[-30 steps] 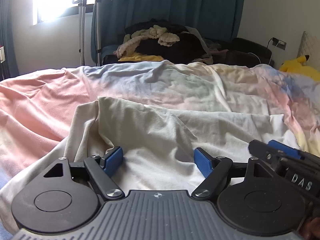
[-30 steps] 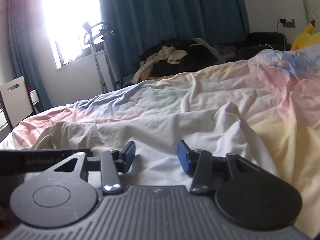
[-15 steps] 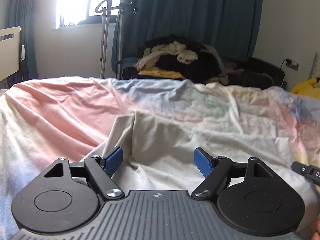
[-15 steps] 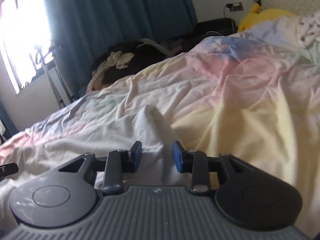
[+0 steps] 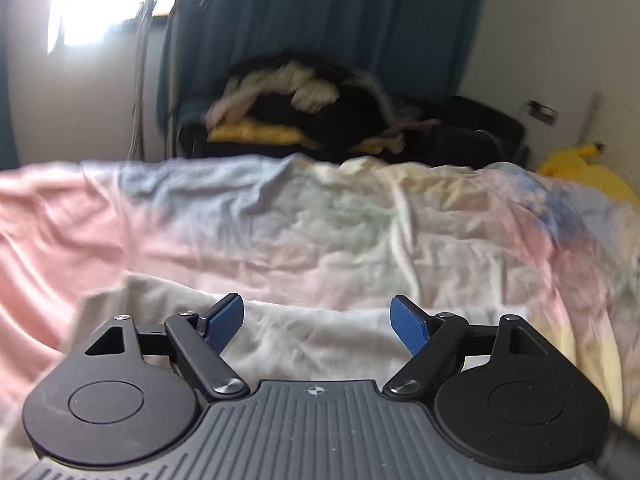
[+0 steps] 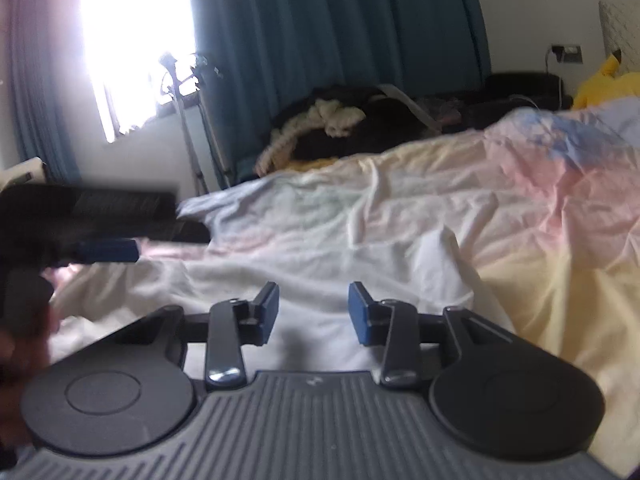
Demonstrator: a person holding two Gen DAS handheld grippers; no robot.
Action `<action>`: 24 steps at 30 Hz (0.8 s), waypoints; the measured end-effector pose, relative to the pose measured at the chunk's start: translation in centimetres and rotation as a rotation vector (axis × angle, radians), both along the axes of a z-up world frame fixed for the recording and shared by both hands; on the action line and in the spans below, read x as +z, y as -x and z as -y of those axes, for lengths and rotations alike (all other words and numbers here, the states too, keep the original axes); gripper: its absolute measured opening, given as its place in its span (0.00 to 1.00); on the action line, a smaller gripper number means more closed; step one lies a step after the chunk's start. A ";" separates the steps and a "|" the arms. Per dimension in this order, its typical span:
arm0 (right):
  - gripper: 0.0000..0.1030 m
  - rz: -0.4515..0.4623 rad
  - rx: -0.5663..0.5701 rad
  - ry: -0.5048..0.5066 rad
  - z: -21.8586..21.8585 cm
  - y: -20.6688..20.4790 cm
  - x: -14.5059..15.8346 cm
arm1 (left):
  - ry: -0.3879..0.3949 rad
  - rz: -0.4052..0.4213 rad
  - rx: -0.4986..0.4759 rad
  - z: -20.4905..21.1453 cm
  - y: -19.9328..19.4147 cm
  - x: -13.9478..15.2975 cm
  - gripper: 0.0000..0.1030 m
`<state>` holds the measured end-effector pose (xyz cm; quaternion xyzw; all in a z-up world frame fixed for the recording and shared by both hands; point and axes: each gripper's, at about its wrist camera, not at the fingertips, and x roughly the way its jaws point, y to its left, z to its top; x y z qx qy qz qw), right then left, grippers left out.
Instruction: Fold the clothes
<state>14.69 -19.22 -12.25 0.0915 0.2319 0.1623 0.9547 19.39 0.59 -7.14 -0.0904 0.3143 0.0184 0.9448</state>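
The left gripper [image 5: 318, 322], black with blue ribbed pads, is spread wide with nothing between its jaws; it points down over the near edge of a crumpled off-white cotton garment [image 5: 320, 336] that lies on a wrinkled pastel bedsheet [image 5: 280, 224] of pink, blue and pale yellow. In the left wrist view the garment fills the 6 o'clock part of the bed, reaching from about 8 o'clock to 4 o'clock just past the fingertips, and the whole picture is smeared by motion.

The right gripper [image 6: 313, 312], of the same black and blue make, has its jaws partly apart and opening; the pads press on nothing, and the off-white garment [image 6: 320, 276] shows through the gap beneath them. In that view the cloth spreads from 9 o'clock to about 3 o'clock, with one corner standing up in a peak [image 6: 450, 240] at 2 o'clock from the pads. The left gripper [image 6: 106, 251] appears at 9 o'clock, blurred, over the garment's far left edge, with a blurred bit of the person's hand [image 6: 16, 352] at 8 o'clock.

Beyond the bed, at 12 o'clock, a dark heap of clothes with a cream knitted piece [image 6: 336, 116] lies before a teal curtain [image 6: 320, 28]. A bright window [image 6: 132, 40] is at 11 o'clock, and a yellow plush toy [image 6: 608, 80] at 2 o'clock
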 end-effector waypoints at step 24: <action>0.40 -0.039 -0.079 0.026 1.9 -1.9 -1.6 | -0.039 0.019 0.047 -5.4 2.9 -1.9 0.81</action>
